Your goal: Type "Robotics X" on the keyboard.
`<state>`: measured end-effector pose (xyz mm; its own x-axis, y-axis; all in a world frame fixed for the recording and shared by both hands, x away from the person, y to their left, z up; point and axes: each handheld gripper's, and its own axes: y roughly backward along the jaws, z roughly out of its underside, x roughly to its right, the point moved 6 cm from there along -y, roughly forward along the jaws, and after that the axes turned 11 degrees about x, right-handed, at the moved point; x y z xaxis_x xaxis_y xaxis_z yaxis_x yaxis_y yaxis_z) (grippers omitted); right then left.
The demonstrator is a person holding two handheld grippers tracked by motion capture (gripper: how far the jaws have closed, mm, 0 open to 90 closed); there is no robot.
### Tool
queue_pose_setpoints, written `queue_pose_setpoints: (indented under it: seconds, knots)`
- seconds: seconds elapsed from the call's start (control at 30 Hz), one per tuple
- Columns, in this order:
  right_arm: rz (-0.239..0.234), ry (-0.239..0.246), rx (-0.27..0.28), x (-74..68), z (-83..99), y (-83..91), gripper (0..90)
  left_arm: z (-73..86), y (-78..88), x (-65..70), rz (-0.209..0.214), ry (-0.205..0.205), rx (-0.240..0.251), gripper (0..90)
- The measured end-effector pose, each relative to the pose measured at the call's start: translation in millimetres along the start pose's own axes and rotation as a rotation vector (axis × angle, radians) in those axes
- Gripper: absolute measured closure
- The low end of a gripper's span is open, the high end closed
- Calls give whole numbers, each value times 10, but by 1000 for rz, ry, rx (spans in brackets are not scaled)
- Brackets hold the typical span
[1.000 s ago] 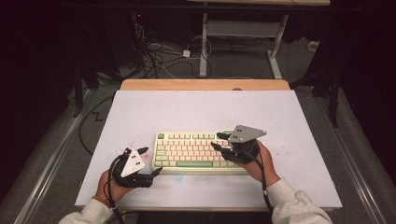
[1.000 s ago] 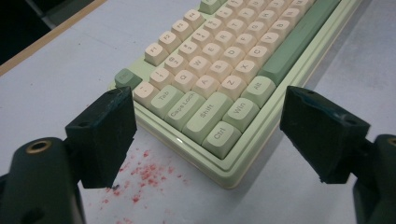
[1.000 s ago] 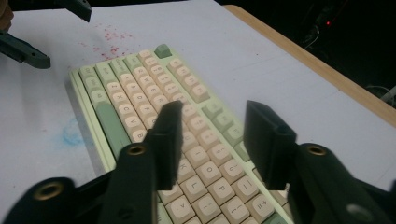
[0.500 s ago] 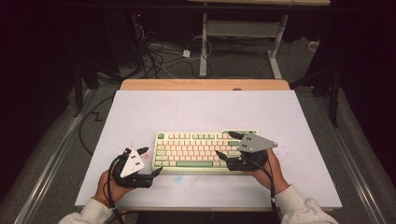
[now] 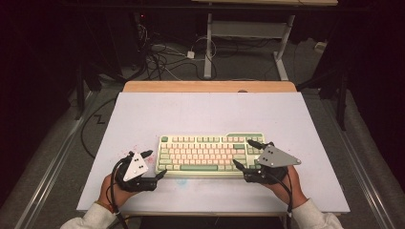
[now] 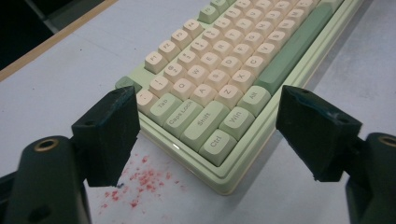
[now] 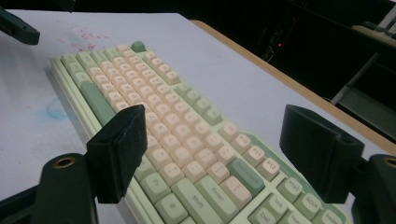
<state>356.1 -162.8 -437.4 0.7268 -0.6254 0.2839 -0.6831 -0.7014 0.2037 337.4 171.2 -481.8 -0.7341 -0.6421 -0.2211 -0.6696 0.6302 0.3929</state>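
Observation:
A pale green keyboard (image 5: 210, 152) with cream keys lies on the white table top (image 5: 200, 114), near its front. My left gripper (image 5: 157, 162) rests at the keyboard's left front corner. In the left gripper view the left gripper (image 6: 208, 116) stands open, with that corner of the keyboard (image 6: 219, 93) lying between and beyond the jaws, untouched. My right gripper (image 5: 241, 152) hovers at the right end. Its jaws have just been opening. In the right gripper view the right gripper (image 7: 219, 140) is wide apart above the right-hand keys of the keyboard (image 7: 187, 140), pressing on nothing.
Red specks (image 6: 140, 182) dot the table by the left gripper, and a faint blue smudge (image 5: 181, 181) marks the table in front of the keyboard. A wooden strip (image 5: 210, 87) edges the table's far side. Beyond it are floor cables (image 5: 162, 57) and desk legs (image 5: 208, 47).
The right gripper has slid right and toward the person, off the middle keys to the keyboard's right end, and its jaws have spread wider. The left gripper has kept still.

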Motion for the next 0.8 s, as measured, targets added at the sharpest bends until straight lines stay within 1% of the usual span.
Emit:
queue_pose_setpoints:
  seconds: [0.13,0.17,0.23,0.33,0.4,0.57,0.63,0.67,0.73,0.77,0.8]
  knots:
    - [13,5,-7,-10,64,91,239,-31,-11,17,14,15,7,236]
    - [19,4,-8,-11,76,115,239,-44,-13,12,9,8,10,239]
    - [25,2,-10,-9,104,161,239,-67,-33,19,15,21,13,247]
    - [36,-10,-15,-11,152,228,237,-96,-61,43,24,16,10,256]
    - [48,-9,-19,-13,182,270,237,-112,-92,64,39,31,6,256]
    - [55,-18,-30,-15,245,361,236,-173,-171,112,50,22,-4,262]
    - [60,-26,-35,-17,275,388,235,-200,-205,144,69,19,-3,272]
    - [61,-29,-41,-22,292,400,235,-217,-224,160,78,16,-2,300]
    - [63,-16,-47,-23,313,409,235,-256,-263,186,93,7,-1,329]
    - [60,-16,-50,-26,320,409,235,-279,-283,197,103,8,1,377]
    - [59,-20,-53,-28,326,408,235,-301,-305,209,118,6,0,406]
